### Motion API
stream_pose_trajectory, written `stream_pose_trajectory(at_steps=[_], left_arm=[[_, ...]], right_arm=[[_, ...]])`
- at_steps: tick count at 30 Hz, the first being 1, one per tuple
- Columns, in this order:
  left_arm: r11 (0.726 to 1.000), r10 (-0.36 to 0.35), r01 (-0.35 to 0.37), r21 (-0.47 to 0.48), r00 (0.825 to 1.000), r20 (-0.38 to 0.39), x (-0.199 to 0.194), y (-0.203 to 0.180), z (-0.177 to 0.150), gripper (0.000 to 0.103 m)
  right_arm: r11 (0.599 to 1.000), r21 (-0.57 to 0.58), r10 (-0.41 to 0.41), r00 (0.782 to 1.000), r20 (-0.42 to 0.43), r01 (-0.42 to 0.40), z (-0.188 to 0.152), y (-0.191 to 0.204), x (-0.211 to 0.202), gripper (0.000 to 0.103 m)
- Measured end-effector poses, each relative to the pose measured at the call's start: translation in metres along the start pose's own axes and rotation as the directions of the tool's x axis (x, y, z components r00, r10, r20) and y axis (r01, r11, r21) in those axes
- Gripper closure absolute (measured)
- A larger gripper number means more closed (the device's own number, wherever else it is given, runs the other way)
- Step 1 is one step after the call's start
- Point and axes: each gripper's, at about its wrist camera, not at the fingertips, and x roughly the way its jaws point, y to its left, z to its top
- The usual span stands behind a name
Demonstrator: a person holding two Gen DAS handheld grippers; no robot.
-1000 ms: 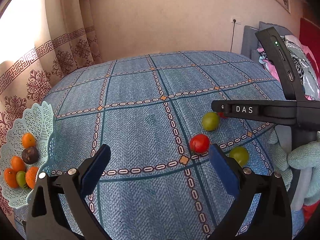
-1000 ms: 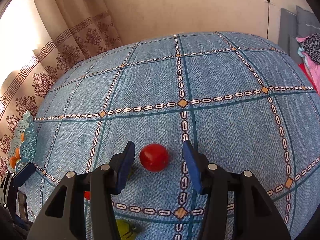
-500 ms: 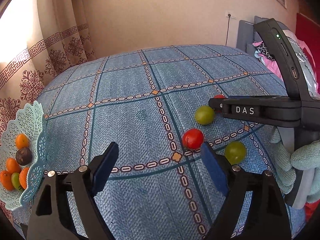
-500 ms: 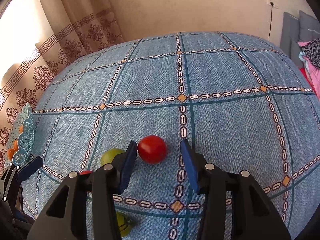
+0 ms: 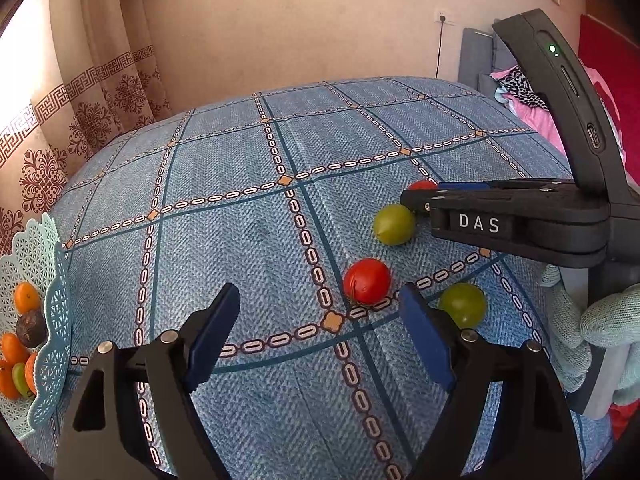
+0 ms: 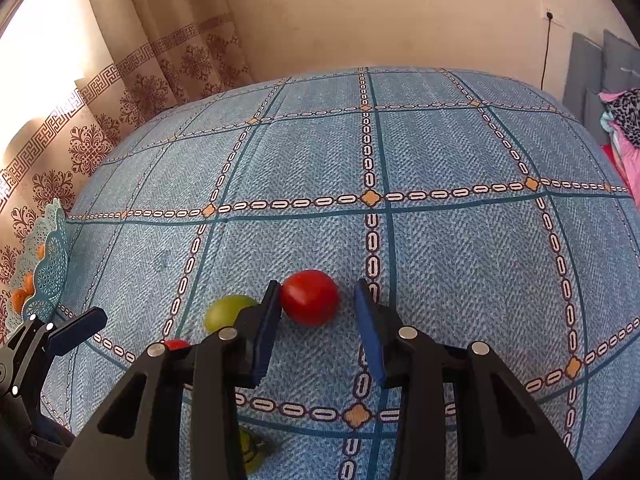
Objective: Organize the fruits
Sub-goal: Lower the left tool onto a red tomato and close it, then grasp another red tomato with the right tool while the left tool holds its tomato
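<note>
The right gripper is closing in on the far red tomato: over the last second its blue fingers have been sliding forward until the tomato sits between them, the left pad now touching its side while the right pad is still just clear. They are narrowed but not yet clamped.

The left gripper is hanging back with its fingers spread wide and empty, edging toward the nearer red tomato, which is lying on the blue patterned tablecloth just ahead of its right finger. Two green fruits are resting near the tomatoes.

The pale blue lattice basket, already holding oranges and a dark fruit, is sitting at the bench's left edge, well apart. Judging from this, the grasp is about to complete, and four fruits are still waiting to be carried over.
</note>
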Motion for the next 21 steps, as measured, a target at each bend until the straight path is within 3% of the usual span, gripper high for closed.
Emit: stream_pose_trajectory(at_steps=[9,16,18,21], left_arm=[[0.999,-0.036,0.037,0.017,0.998,-0.056,0.021,-0.01,0.001,0.04],[0.998,-0.063,0.064,0.021,0.997,-0.035,0.023,-0.019,0.002,0.064],[0.997,-0.071,0.072,0.027,0.997,-0.033,0.022,-0.02,0.001,0.075],[0.996,-0.084,0.084,0.003,0.996,-0.033,0.018,-0.018,-0.001,0.076]], right_arm=[[1.0,0.005,0.004,1.0,0.01,-0.004,0.001,-0.001,0.0,0.065],[1.0,0.0,0.003,1.0,0.021,-0.003,0.001,0.001,0.001,0.065],[1.0,0.003,0.015,1.0,0.026,-0.015,0.001,0.0,0.0,0.065],[1.0,0.0,0.02,0.999,0.034,-0.02,0.0,0.002,-0.002,0.07]])
